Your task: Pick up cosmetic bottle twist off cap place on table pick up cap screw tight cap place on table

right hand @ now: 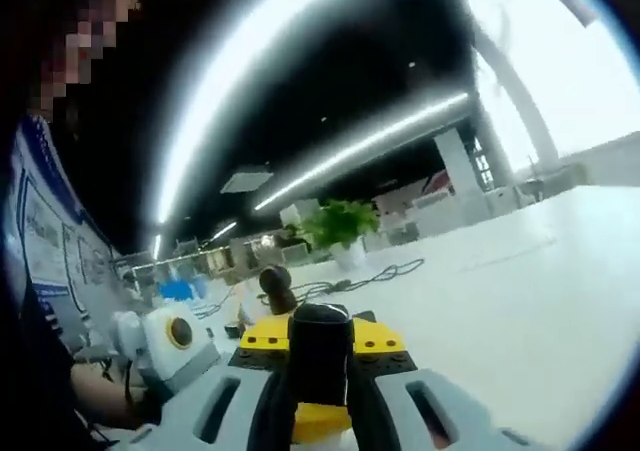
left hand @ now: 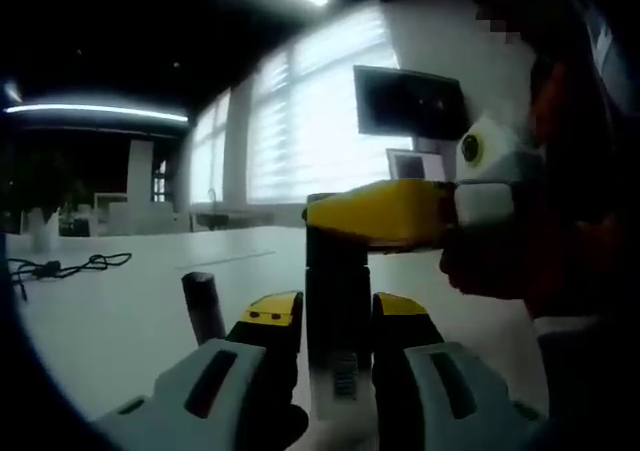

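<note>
A dark cosmetic bottle [left hand: 337, 301] stands upright between the yellow-tipped jaws of my left gripper [left hand: 337, 321], which is shut on its body, low over the white table [left hand: 120, 311]. My right gripper [left hand: 340, 216] comes in from the right and lies across the bottle's top. In the right gripper view, my right gripper [right hand: 320, 356] is shut on the bottle's dark rounded cap [right hand: 320, 341]. The left gripper's pale body [right hand: 165, 346] shows to the left of it. Whether the cap is loose or tight cannot be told.
A second dark cylinder [left hand: 203, 306] [right hand: 275, 286] stands on the table just left of the held bottle. A black cable [left hand: 65, 266] lies at the far left. A potted plant [right hand: 340, 223] stands farther back. A person's sleeve [left hand: 570, 261] is close on the right.
</note>
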The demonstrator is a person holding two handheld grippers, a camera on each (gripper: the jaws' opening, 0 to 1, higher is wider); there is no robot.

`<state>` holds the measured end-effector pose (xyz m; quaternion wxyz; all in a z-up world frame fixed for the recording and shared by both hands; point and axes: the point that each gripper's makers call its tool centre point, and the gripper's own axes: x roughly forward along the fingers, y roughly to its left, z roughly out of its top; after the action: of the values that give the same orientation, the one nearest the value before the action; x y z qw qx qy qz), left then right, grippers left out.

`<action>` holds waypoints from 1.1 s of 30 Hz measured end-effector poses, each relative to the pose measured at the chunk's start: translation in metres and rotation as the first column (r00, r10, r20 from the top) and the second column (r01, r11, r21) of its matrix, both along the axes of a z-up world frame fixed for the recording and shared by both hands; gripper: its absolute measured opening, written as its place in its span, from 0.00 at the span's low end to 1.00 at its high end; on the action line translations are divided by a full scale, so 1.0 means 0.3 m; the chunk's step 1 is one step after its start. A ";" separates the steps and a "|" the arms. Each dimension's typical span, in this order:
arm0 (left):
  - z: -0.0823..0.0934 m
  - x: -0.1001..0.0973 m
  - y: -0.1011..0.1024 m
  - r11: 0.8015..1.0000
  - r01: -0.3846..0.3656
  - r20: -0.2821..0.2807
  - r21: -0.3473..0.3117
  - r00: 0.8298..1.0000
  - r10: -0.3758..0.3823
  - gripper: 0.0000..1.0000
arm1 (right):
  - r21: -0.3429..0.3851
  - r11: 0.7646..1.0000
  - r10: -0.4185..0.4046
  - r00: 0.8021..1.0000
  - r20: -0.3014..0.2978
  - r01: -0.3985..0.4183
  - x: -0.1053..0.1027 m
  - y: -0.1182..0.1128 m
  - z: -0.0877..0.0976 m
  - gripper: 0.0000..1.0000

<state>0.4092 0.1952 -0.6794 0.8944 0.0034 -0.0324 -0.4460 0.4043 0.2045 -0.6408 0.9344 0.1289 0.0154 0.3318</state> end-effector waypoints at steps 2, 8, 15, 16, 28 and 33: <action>0.000 -0.006 0.005 1.000 0.001 -0.004 0.001 1.000 -0.001 0.19 | -0.029 1.000 0.011 0.999 0.031 -0.010 -0.012 0.010 0.006 0.11; -0.007 -0.025 0.016 1.000 -0.002 -0.023 -0.015 1.000 0.002 0.20 | -0.162 0.987 0.038 0.989 0.146 -0.014 -0.045 0.037 0.013 0.12; -0.016 -0.043 0.028 1.000 -0.004 -0.022 -0.016 1.000 0.004 0.21 | -0.206 0.978 0.050 0.984 0.172 -0.014 -0.074 0.062 -0.010 0.12; -0.016 -0.046 0.028 1.000 -0.004 -0.020 -0.015 1.000 0.004 0.21 | -0.205 0.979 0.051 0.983 0.176 -0.014 -0.078 0.066 -0.011 0.12; -0.044 -0.067 0.020 1.000 0.003 -0.021 0.015 1.000 -0.003 0.17 | -0.194 0.981 0.045 0.985 0.167 -0.012 -0.084 0.066 -0.036 0.12; -0.044 -0.064 0.020 1.000 -0.018 -0.010 0.020 1.000 0.018 0.16 | -0.175 0.984 0.009 0.990 0.140 0.016 -0.069 0.062 -0.032 0.12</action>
<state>0.3900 0.2012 -0.6928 0.8985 0.0105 -0.0234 -0.4382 0.3835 0.2232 -0.6503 0.9414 0.0225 -0.0213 0.3359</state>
